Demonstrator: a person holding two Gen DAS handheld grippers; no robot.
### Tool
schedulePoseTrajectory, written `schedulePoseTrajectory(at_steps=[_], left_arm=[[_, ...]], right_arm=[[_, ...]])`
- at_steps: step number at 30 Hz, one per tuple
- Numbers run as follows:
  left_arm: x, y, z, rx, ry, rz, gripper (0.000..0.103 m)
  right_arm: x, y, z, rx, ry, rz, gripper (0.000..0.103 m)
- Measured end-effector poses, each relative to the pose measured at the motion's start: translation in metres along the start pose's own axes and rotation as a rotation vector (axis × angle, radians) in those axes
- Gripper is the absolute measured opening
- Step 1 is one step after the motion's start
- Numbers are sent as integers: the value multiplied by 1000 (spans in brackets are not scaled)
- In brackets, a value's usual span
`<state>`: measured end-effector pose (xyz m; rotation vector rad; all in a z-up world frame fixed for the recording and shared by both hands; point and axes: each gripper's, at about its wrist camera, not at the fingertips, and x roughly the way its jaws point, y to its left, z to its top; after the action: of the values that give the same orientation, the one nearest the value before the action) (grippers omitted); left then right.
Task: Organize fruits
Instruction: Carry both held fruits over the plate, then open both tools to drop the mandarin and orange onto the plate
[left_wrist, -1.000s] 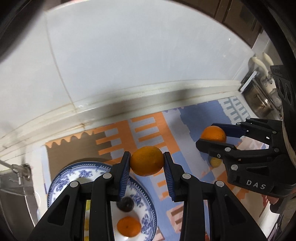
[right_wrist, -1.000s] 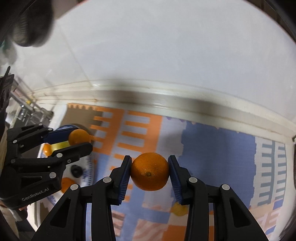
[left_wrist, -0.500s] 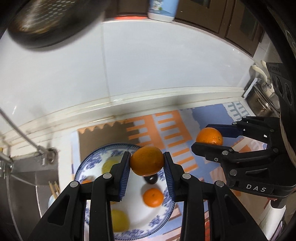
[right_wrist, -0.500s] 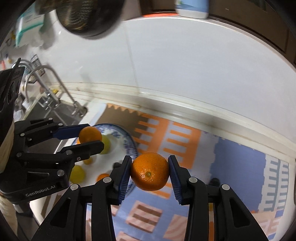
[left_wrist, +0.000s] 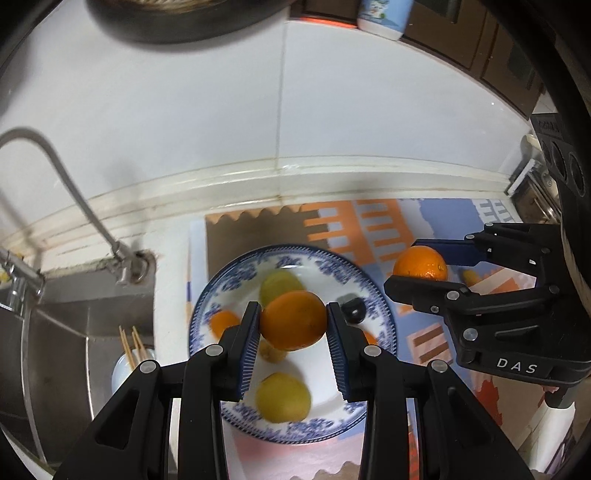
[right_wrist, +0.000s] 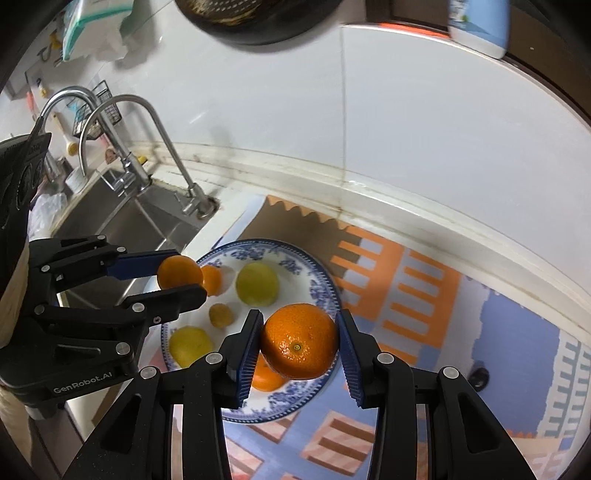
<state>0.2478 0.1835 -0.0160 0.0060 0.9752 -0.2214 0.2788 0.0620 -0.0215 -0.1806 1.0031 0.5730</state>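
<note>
A blue-and-white plate lies on a patterned mat and holds yellow fruits, small oranges and a dark fruit. My left gripper is shut on an orange and holds it above the plate. My right gripper is shut on another orange, above the plate's right rim.
A steel sink with a curved faucet lies left of the plate. A cup with sticks stands by the sink. The white tiled wall rises behind. A dark item lies on the mat at right.
Both grippers, each still holding its orange, have moved left toward the plate; the left one now hangs over the plate's middle, and the sink and faucet have come into view.
</note>
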Motion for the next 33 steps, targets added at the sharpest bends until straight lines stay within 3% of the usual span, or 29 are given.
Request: schedulePoseTrajectory(at_steps=[12,33], left_arm=[[20,34,-28,-29,84,42,34],[60,58,-37,-55,166,6,36]], right_arm=[[33,31,6,-47,63,39,41],[87,41,1,-46,171,52,42]])
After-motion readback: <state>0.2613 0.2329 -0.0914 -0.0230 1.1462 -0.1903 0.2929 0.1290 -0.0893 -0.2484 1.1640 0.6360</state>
